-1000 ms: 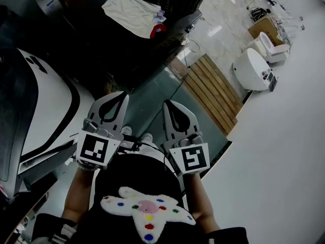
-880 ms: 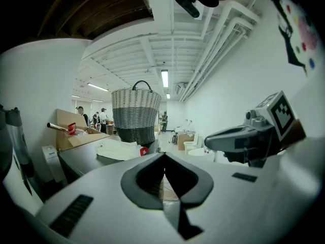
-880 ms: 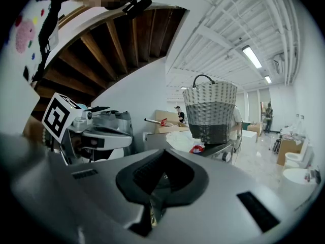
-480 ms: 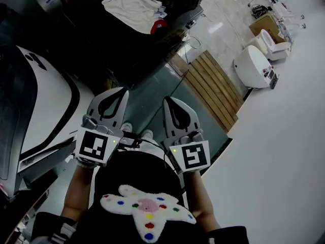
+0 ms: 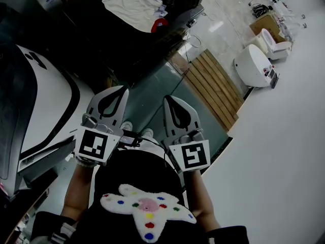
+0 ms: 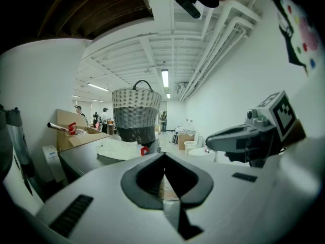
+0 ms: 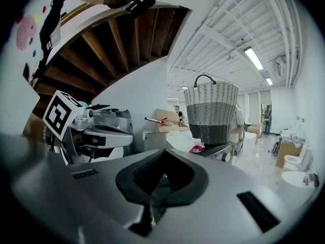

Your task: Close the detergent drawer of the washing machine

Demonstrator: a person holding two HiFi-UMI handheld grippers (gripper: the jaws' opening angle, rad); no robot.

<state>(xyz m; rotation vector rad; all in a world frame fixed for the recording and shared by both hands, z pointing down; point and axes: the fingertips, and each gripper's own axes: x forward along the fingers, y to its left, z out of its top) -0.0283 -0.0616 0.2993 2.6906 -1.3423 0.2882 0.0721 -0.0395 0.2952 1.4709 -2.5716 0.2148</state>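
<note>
The washing machine (image 5: pixel 48 103), white with a black curved band, stands at the left of the head view. A grey-white part (image 5: pixel 43 159) juts out from its lower front; I cannot tell whether it is the detergent drawer. My left gripper (image 5: pixel 123 89) and right gripper (image 5: pixel 166 99) are held side by side in front of the person's body, to the right of the machine and touching nothing. Both are shut with nothing between the jaws, as the left gripper view (image 6: pixel 163 155) and right gripper view (image 7: pixel 163 151) also show.
A dark table (image 5: pixel 122 44) beyond the grippers carries a white cloth (image 5: pixel 133 9) and a tall wicker basket (image 6: pixel 133 113). A wooden slatted panel (image 5: pixel 213 88) lies on the floor to the right, white fixtures (image 5: pixel 254 67) further right. An open cardboard box (image 6: pixel 76 133) sits at the left.
</note>
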